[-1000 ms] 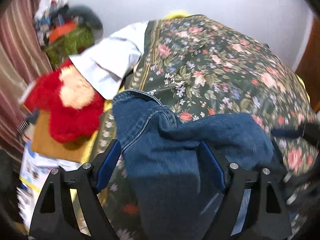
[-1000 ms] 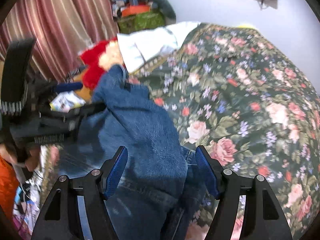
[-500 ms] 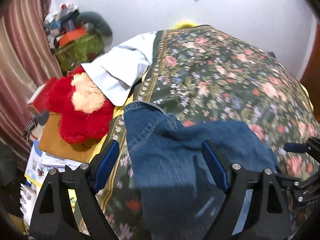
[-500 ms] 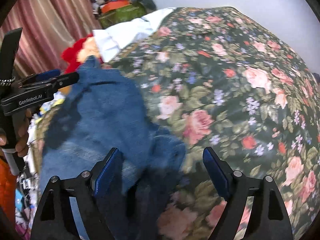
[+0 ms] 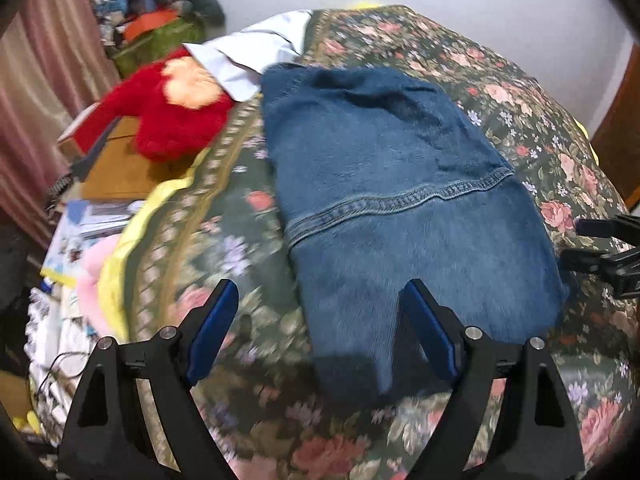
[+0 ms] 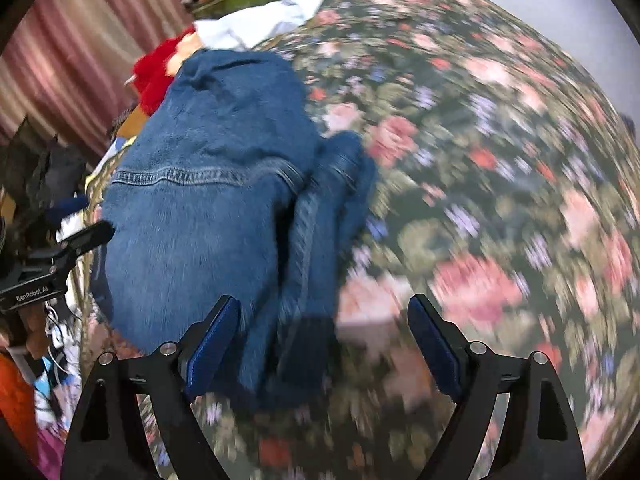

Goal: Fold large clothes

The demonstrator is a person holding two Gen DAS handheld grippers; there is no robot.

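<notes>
A blue denim garment lies folded on the floral bedspread, with a stitched seam across its middle. It also shows in the right wrist view, with a bunched fold along its right side. My left gripper is open and empty, just above the garment's near edge. My right gripper is open and empty over the garment's near right corner. The right gripper's fingers show at the right edge of the left wrist view. The left gripper's fingers show at the left of the right wrist view.
A red plush toy and a white cloth lie at the bed's far left. Papers and a box sit beside the bed on the left. Striped curtains hang behind. A pile of clutter stands by the wall.
Both grippers have let go of the denim and pulled back towards me. The garment now lies flat on the bed, further from the cameras.
</notes>
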